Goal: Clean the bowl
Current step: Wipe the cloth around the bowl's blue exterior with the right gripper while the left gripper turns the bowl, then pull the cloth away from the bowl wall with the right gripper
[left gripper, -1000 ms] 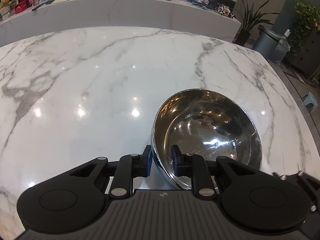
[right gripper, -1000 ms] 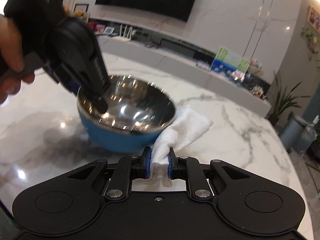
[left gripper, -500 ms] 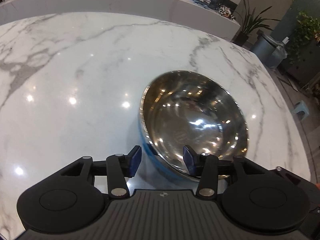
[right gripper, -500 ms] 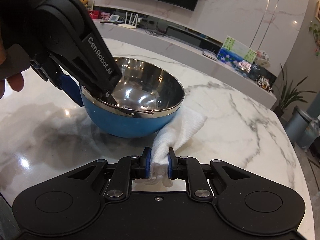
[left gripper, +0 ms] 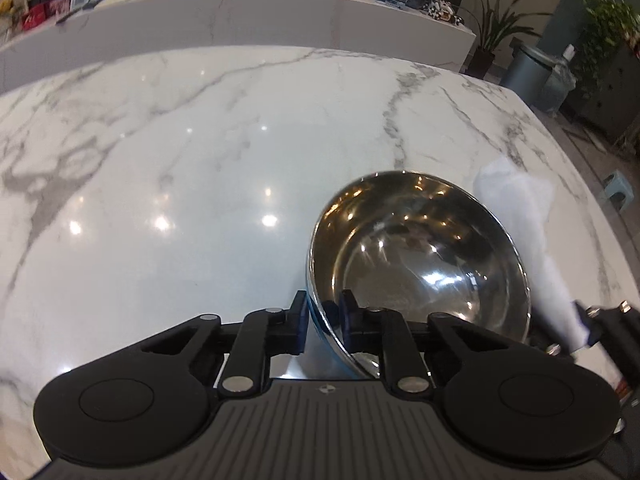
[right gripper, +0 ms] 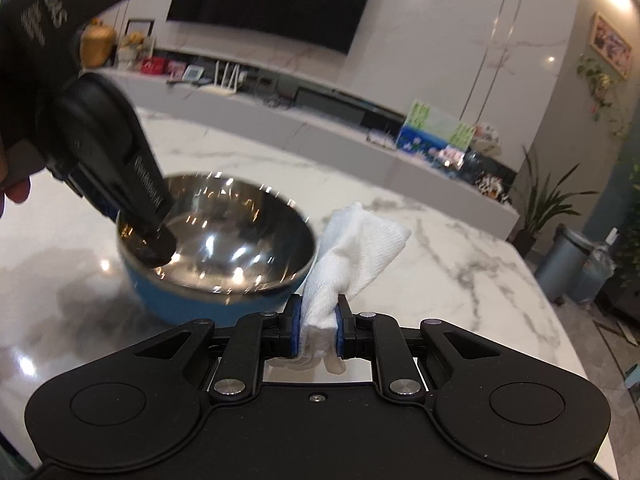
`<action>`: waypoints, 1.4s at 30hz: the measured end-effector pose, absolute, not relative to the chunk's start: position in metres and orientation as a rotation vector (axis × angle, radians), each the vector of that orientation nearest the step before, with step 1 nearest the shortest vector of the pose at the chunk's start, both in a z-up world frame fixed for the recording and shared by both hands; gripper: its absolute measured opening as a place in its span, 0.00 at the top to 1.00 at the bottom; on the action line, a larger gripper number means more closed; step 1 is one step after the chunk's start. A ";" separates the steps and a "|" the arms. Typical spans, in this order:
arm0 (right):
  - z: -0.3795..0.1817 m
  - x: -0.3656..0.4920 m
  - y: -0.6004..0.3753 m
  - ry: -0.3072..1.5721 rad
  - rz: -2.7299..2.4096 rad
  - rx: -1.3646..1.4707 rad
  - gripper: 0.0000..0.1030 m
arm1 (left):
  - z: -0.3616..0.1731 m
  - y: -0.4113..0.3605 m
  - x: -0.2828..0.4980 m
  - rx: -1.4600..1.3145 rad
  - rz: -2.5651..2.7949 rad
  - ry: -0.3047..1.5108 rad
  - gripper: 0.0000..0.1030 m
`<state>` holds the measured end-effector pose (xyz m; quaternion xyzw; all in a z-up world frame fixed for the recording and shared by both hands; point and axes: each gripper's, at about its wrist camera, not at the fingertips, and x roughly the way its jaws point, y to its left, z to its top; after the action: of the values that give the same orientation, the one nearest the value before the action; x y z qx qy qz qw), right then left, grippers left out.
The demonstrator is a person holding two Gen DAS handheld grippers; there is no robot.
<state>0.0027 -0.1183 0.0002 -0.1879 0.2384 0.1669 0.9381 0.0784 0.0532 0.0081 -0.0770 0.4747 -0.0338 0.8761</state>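
A steel bowl [left gripper: 420, 260] with a blue outside sits on the white marble table [left gripper: 180, 160]; it also shows in the right wrist view [right gripper: 224, 240]. My left gripper [left gripper: 323, 318] is shut on the bowl's near rim, one finger inside and one outside; it also shows in the right wrist view [right gripper: 148, 236]. My right gripper [right gripper: 316, 332] is shut on a white cloth [right gripper: 356, 252], held just right of the bowl and above the table. The cloth also shows in the left wrist view [left gripper: 532, 240], beside the bowl's right rim.
The table's right edge [left gripper: 580, 168] drops to the floor, where a grey bin [left gripper: 532, 72] and potted plants [left gripper: 492, 28] stand. A long white counter [right gripper: 320, 128] with small items runs behind the table.
My left gripper opened half a second ago and has closed again on the bowl's rim. My right gripper lifted the cloth and brought it up beside the bowl's right rim.
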 end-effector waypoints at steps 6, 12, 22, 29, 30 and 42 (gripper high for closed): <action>-0.007 0.006 -0.119 0.526 0.394 -0.395 0.86 | 0.007 0.053 0.076 -0.138 -0.080 0.962 0.86; -0.010 0.010 -0.120 0.607 0.366 -0.370 0.86 | 0.007 0.052 0.072 -0.155 -0.065 0.949 0.86; -0.010 0.013 -0.124 0.584 0.208 -0.402 0.52 | 0.010 0.046 0.063 -0.163 -0.043 0.916 0.77; -0.019 0.007 -0.112 0.572 0.269 -0.479 0.64 | 0.009 0.043 0.059 -0.163 -0.043 0.903 0.70; -0.021 0.008 -0.112 0.582 0.265 -0.486 0.64 | 0.009 0.043 0.059 -0.163 -0.045 0.903 0.69; -0.032 0.024 -0.124 0.638 0.219 -0.437 0.77 | 0.006 0.044 0.057 -0.179 -0.052 0.916 0.68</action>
<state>0.0242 -0.1238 -0.0319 -0.2125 0.3106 0.1067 0.9203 0.0573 0.0442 0.0058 -0.0861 0.4414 -0.0249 0.8928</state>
